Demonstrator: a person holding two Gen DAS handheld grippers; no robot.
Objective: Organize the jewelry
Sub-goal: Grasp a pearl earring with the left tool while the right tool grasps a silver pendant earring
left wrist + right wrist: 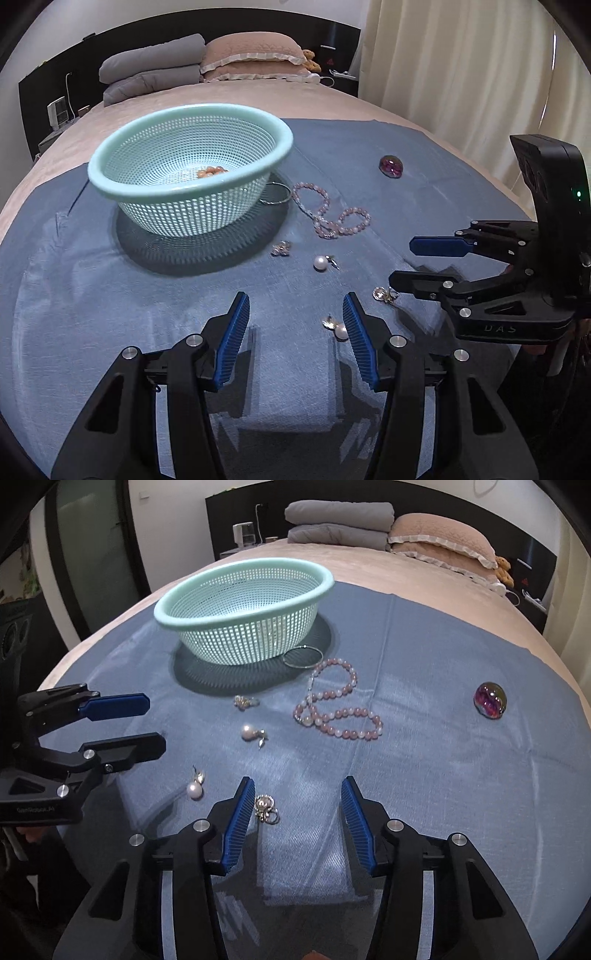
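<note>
I tilt my left hand-held gripper point(295, 332) down over the blue cloth point(110, 314) on the bed, jaws apart and empty, a pearl earring point(338, 328) just inside its right finger. My right hand-held gripper point(297, 808) angles down beside it, also open, a gold charm point(266, 808) by its left finger. The pink bead necklace point(332, 709) lies near the mint basket point(207, 616).

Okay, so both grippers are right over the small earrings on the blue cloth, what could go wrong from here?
1. The pearl earring sits by one pad of the open left gripper, not centred; closing could nudge it away.
2. The gold earring lies likewise beside the open right gripper's pad.
3. The two grippers are close together and might collide, or pinch the loose blue cloth.
</note>
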